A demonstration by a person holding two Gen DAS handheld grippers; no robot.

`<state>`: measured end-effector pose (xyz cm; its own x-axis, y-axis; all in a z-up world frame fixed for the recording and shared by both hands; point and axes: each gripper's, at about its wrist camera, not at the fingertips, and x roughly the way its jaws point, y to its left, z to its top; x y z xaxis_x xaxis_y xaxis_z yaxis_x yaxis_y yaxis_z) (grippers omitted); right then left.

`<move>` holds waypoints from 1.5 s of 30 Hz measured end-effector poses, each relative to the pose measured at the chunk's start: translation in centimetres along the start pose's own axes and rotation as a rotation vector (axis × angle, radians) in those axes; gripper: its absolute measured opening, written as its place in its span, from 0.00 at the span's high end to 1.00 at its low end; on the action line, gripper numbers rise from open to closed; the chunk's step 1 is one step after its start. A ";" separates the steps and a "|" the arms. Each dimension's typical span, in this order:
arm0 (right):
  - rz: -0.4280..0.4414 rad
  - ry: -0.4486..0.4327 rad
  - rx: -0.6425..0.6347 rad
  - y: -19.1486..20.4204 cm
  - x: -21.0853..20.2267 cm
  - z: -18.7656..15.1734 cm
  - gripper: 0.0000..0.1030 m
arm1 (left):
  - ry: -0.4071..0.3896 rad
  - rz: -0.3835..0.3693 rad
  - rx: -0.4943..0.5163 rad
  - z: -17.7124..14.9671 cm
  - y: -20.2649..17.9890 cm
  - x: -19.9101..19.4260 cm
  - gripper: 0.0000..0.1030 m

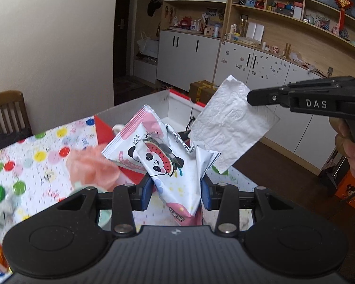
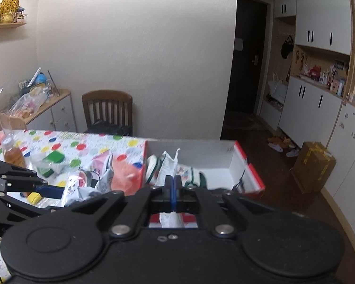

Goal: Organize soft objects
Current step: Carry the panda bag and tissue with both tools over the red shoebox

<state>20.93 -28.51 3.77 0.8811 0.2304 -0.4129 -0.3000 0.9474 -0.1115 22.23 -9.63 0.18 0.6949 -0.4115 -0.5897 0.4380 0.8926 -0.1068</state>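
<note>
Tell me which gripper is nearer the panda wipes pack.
Left. The left gripper is clamped on the panda wipes pack itself; the right gripper is up beside it, jaws shut on the white tissue drawn from it.

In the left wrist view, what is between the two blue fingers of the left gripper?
The panda-print wipes packet is pinched between them, seen in the left wrist view. Its lower end hangs below the fingers.

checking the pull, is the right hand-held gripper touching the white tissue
Touching. In the left wrist view the right hand-held gripper has its shut tips pinching the corner of the white tissue, no gap showing.
</note>
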 end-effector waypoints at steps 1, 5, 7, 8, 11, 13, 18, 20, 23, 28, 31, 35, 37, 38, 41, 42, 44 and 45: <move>-0.002 -0.007 -0.004 -0.3 0.1 0.3 1.00 | -0.002 0.003 0.010 0.4 -0.3 0.2 0.61; -0.010 -0.030 -0.019 -1.8 0.6 1.6 1.00 | -0.011 0.018 0.042 2.4 -1.1 1.2 0.61; -0.011 -0.038 -0.025 -2.5 1.1 2.1 1.00 | -0.017 0.029 0.054 3.4 -1.6 1.8 0.61; -0.011 -0.041 -0.026 -2.9 1.3 2.4 1.00 | -0.018 0.034 0.062 3.9 -1.9 2.2 0.61; -0.014 -0.051 -0.030 -4.2 2.2 3.2 1.00 | -0.019 0.046 0.068 5.4 -2.4 3.3 0.61; -0.018 -0.057 -0.035 -5.1 3.0 3.8 1.00 | -0.019 0.060 0.081 6.4 -2.9 4.3 0.61; -0.026 -0.063 -0.041 -7.1 5.4 4.8 1.00 | 0.003 0.086 0.098 8.4 -3.1 7.1 0.61; -0.026 -0.061 -0.040 -7.8 6.5 5.0 1.00 | 0.014 0.091 0.098 8.9 -3.2 8.4 0.61; -0.023 -0.051 -0.038 -8.7 8.2 5.0 1.00 | 0.035 0.103 0.102 9.5 -3.5 10.5 0.61; -0.014 -0.022 -0.025 -10.5 11.5 4.8 1.00 | 0.084 0.118 0.105 9.7 -3.5 14.3 0.61; -0.013 -0.001 -0.012 -11.1 13.7 4.6 1.00 | 0.120 0.125 0.091 9.7 -3.1 16.6 0.61; -0.009 0.021 0.009 -12.1 16.5 4.1 1.00 | 0.160 0.138 0.072 9.8 -2.4 19.5 0.61; -0.008 0.035 0.046 -12.9 17.9 3.8 1.00 | 0.177 0.140 0.061 9.9 -2.1 20.8 0.61; -0.004 0.045 0.073 -13.3 18.6 3.6 1.00 | 0.187 0.142 0.056 9.9 -2.0 21.4 0.61; -0.009 0.077 0.114 -14.3 20.4 2.8 1.00 | 0.211 0.148 0.054 9.7 -1.5 23.0 0.61; -0.011 0.088 0.124 -14.6 20.9 2.5 1.00 | 0.218 0.149 0.054 9.7 -1.5 23.5 0.61; -0.011 0.112 0.149 -15.0 21.9 1.9 1.00 | 0.235 0.148 0.051 9.6 -1.4 24.5 0.61; -0.018 0.121 0.155 -15.3 22.2 1.5 1.00 | 0.242 0.148 0.051 9.6 -1.4 24.9 0.61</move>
<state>45.66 -37.56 -2.32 0.8323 0.1940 -0.5192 -0.2168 0.9761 0.0171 44.46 -22.92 -6.66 0.6000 -0.2164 -0.7702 0.3743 0.9268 0.0312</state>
